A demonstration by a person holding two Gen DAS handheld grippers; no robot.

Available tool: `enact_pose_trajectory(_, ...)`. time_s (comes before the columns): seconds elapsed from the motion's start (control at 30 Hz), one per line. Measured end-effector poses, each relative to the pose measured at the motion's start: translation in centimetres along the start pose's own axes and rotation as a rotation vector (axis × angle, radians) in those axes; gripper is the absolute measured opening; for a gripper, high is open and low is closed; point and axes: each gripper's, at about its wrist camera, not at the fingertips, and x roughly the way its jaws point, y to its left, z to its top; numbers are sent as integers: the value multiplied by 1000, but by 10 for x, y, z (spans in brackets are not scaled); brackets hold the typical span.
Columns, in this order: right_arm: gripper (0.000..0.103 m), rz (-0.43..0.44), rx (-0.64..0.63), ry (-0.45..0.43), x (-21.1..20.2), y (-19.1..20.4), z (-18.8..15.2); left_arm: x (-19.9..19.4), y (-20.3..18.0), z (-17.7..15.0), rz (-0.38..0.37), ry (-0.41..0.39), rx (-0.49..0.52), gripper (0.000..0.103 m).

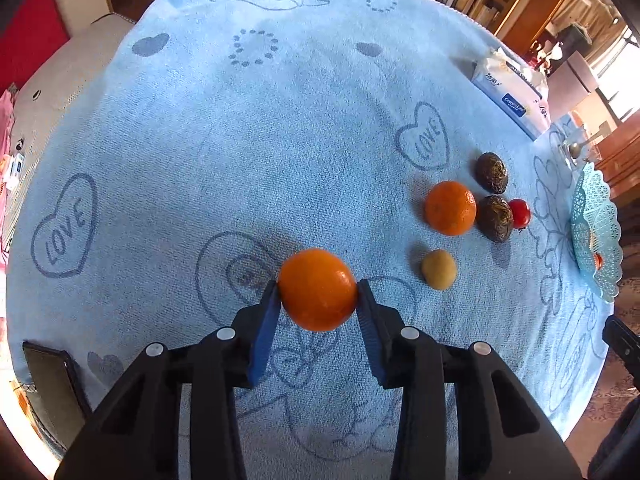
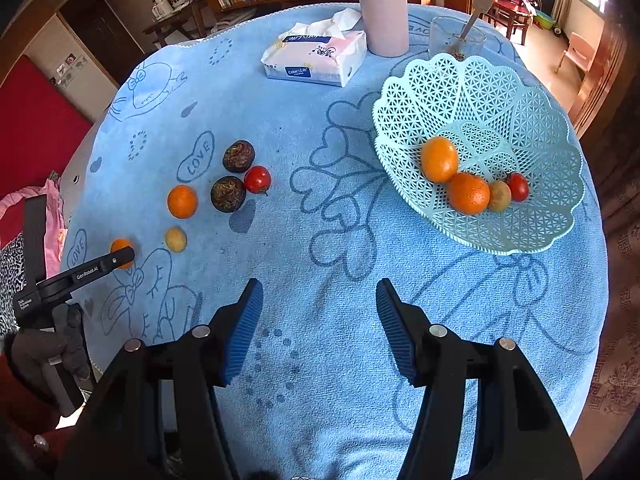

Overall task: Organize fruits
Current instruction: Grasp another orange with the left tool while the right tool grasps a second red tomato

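We have the orange (image 1: 317, 295) pinched between the blue pads of our left gripper (image 1: 318, 300), low over the blue cloth (image 1: 280, 140). The basket (image 2: 472, 92) lies far off to that gripper's right, just ahead-right of our right gripper (image 2: 320, 300), whose jaws stand apart and empty.

Left tool (image 1: 317, 294) clamped, angled steeply down; right tool (image 2: 319, 320) agape, empty.

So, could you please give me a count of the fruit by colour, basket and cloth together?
Orange: 4, two in the basket, one loose, one in the left hand-held gripper
Red: 2
Dark brown: 2
Yellowish: 2
Total: 10
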Motion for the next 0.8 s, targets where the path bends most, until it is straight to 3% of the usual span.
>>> enact_pose_trajectory(0.4, 57, -4, -116, 22, 80, 45, 50, -55, 40, -21, 47, -49, -33, 39)
enact_pose_trajectory(0.47, 50, -17, -137, 40, 95, 50, 56, -60, 46, -23, 55, -52, -36, 39)
enact_pose_trajectory(0.8, 50, -68, -201, 31, 126, 63, 76, -67, 59, -20, 71, -56, -35, 39)
